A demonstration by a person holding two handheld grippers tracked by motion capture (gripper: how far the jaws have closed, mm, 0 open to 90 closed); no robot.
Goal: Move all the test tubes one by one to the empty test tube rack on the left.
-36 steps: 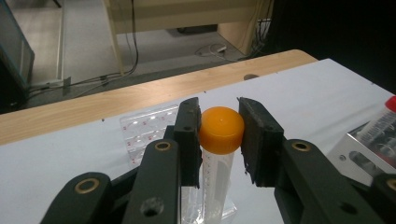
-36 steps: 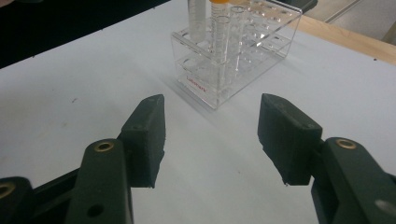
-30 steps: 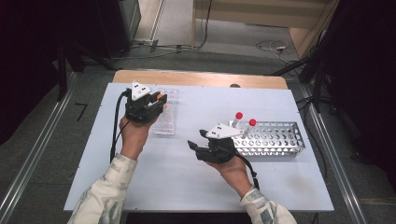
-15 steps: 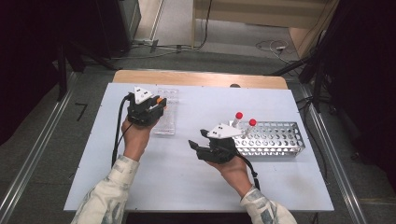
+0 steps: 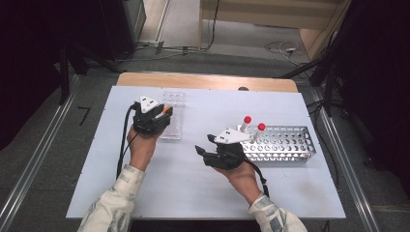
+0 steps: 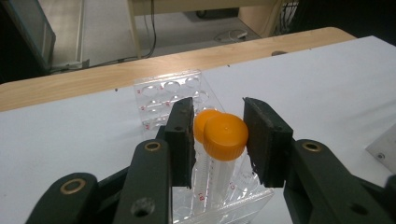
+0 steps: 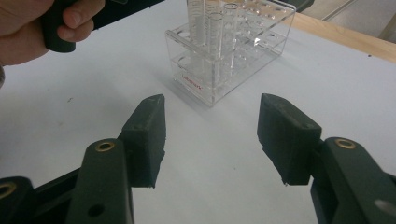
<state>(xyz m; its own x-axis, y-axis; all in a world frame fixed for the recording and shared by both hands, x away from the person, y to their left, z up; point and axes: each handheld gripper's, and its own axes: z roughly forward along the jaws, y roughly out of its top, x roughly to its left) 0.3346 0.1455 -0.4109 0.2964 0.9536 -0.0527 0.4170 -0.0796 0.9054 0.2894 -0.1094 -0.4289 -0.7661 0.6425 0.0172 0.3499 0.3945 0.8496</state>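
Two orange-capped tubes, a front one (image 6: 225, 136) and a rear one (image 6: 204, 122), stand upright in the near end of a clear plastic rack (image 6: 163, 93). My left gripper (image 6: 219, 108) straddles their caps. Its jaws have just been opening, and a thin gap shows beside the right pad (image 6: 261, 135). From the high view, the left gripper (image 5: 167, 113) sits over that rack (image 5: 173, 116) at the table's left. My right gripper (image 5: 203, 143) hovers at mid-table and points left. It stands open and empty (image 7: 212, 105), facing the clear rack (image 7: 219, 70).
A metal rack (image 5: 285, 142) lies right of the right hand, with two red-capped tubes (image 5: 247, 120) (image 5: 261, 127) upright at its near-left corner. The white table (image 5: 193, 183) has bare room in front. A wooden strip (image 5: 208, 81) runs along its far edge.
My left gripper has sunk toward the clear rack with the orange caps between its jaws. The right hand has kept still.
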